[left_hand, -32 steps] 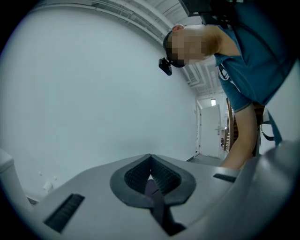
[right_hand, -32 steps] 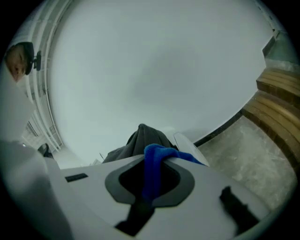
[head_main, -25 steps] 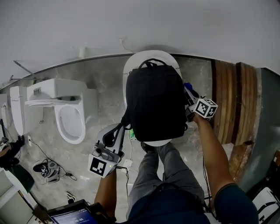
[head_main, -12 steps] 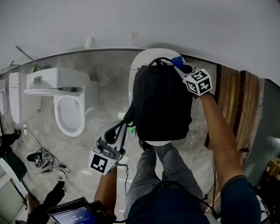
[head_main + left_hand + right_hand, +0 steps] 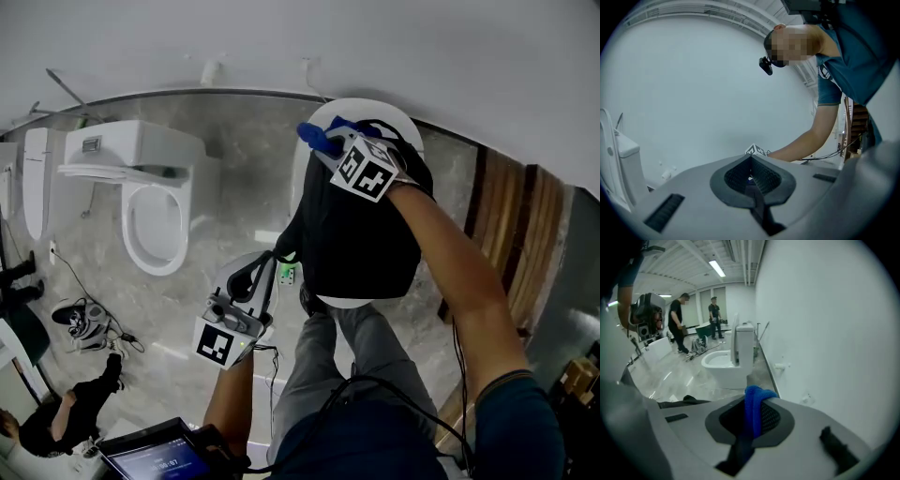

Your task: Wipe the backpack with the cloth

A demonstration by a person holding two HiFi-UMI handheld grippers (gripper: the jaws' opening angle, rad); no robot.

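Note:
A black backpack (image 5: 361, 234) lies on a round white stand (image 5: 342, 303). My right gripper (image 5: 330, 148) is at the backpack's far top edge, shut on a blue cloth (image 5: 317, 137) that sticks out past the jaws toward the wall. In the right gripper view the blue cloth (image 5: 751, 411) is folded between the shut right gripper (image 5: 752, 406), with a bit of the backpack (image 5: 684, 400) below. My left gripper (image 5: 261, 272) sits at the backpack's near left corner, where a black strap (image 5: 277, 251) reaches it. The left gripper (image 5: 751, 171) is shut with a dark strip between the jaws.
A white toilet (image 5: 150, 202) stands left of the stand, also seen as the toilet (image 5: 729, 359) by the wall. Wooden planks (image 5: 525, 234) lean at the right. Cables and gear (image 5: 89, 323) lie on the marble floor. Two people (image 5: 677, 319) stand farther off.
My right gripper has carried the cloth from the backpack's right side up along it to the far top edge, then leftward. The left gripper has stayed in place.

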